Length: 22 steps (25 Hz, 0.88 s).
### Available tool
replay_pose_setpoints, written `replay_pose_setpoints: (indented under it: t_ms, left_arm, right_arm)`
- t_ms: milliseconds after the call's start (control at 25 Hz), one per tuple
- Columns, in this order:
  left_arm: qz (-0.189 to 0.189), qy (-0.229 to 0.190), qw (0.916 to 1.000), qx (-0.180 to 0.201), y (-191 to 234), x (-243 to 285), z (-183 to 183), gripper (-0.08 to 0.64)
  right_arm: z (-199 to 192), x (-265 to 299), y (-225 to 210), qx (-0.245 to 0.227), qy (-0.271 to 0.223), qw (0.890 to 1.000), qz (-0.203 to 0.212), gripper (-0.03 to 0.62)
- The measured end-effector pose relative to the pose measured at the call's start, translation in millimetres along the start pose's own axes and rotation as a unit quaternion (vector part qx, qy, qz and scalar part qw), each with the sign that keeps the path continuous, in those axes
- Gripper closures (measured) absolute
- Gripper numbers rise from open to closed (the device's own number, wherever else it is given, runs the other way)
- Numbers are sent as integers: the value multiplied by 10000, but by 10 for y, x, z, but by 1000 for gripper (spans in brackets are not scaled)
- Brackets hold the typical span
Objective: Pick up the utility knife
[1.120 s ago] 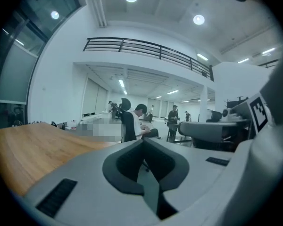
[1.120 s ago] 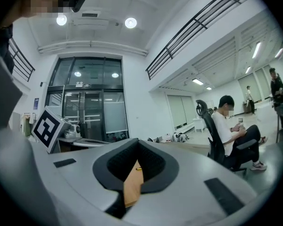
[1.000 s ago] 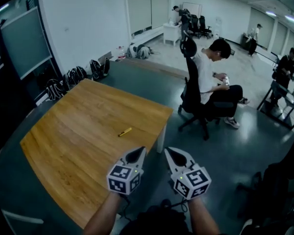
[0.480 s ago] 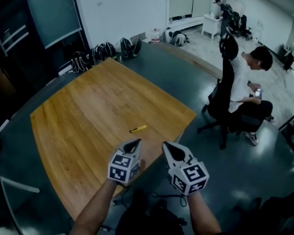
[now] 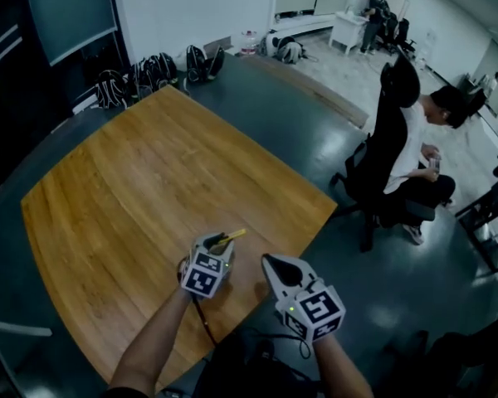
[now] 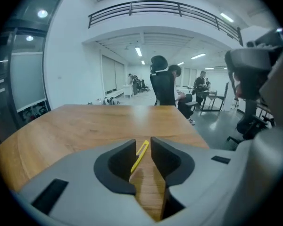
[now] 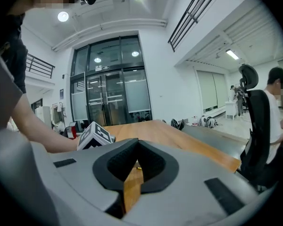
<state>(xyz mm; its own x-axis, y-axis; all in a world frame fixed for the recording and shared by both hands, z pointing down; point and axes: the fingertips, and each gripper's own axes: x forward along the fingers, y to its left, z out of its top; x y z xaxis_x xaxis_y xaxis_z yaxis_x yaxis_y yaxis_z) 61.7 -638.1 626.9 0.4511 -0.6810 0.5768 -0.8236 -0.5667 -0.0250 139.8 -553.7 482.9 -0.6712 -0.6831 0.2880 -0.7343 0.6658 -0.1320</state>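
A slim yellow utility knife [image 5: 233,236] lies flat on the wooden table [image 5: 141,181] near its right front edge. My left gripper [image 5: 218,240] is low over the table at the knife's near end. In the left gripper view its jaws are opening, and the knife [image 6: 141,153] lies on the wood in the gap between the left gripper's [image 6: 143,143] tips, with neither pad pressing on it. My right gripper [image 5: 268,260] hovers to the right, beside the table edge, its tips together and empty. In the right gripper view a speck of the yellow knife [image 7: 138,167] shows under the shut right gripper [image 7: 137,141].
A person sits in a black office chair [image 5: 390,131] to the right of the table. Bags [image 5: 149,71] line the wall beyond the table's far corner. The table's right edge [image 5: 319,222] runs close to both grippers. Dark floor surrounds the table.
Both grippers have moved forward and down towards the knife. The left one now sits at the knife with its jaws parted; earlier its tips were together. The right gripper stayed shut.
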Motion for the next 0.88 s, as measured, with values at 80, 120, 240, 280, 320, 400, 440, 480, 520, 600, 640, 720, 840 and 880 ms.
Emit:
replay_pose_setpoints:
  t_ms: [80, 120, 240, 280, 320, 400, 440, 480, 520, 600, 640, 720, 840, 880]
  left_arm:
    - [-189, 213, 9995, 164, 52, 239, -119, 440]
    - [-297, 304, 9988, 258, 69, 336, -162, 429]
    - [-552, 573, 9959, 432, 92, 485, -291, 397]
    - [-606, 672, 9949, 441, 91, 500, -334, 388]
    - [-653, 753, 9940, 453, 86, 515, -372, 385]
    - [-735, 881, 9922, 486, 62, 557, -440, 385]
    - [-757, 914, 9917, 490, 50, 575, -458, 385]
    - [-767, 913, 9917, 487, 42, 588, -458, 383]
    - [-776, 901, 9917, 491, 38, 595, -450, 385]
    - [-794, 904, 9913, 534, 36, 598, -445, 385]
    - [-796, 914, 9910, 567, 40, 599, -447, 387]
    - [-772, 963, 9904, 621, 54, 598, -459, 391]
    - [-672, 1038, 9900, 679, 69, 584, -481, 410]
    - [-623, 1042, 9902, 696, 65, 570, -479, 419]
  right_arm:
    - [-47, 89, -77, -1, 94, 9999, -47, 581]
    - [-61, 124, -116, 9, 130, 9999, -82, 581]
    - [-102, 168, -183, 75, 227, 9995, -189, 581]
    - [-115, 172, -198, 97, 260, 9993, -240, 581]
    - [-128, 179, -213, 111, 288, 9991, -284, 581]
    - [-141, 190, -249, 120, 334, 9986, -382, 581]
    - [-138, 187, -267, 125, 349, 9983, -442, 581]
    - [-132, 181, -279, 142, 355, 9981, -491, 581]
    - [-128, 178, -283, 166, 350, 9978, -529, 581]
    - [-132, 189, -271, 186, 358, 9975, -586, 581]
    - [-141, 205, -251, 178, 372, 9974, -591, 581]
    - [-156, 240, -196, 153, 379, 9975, -572, 581]
    - [-149, 228, -136, 130, 413, 9970, -636, 581]
    - [-135, 210, -121, 123, 414, 9969, -663, 581]
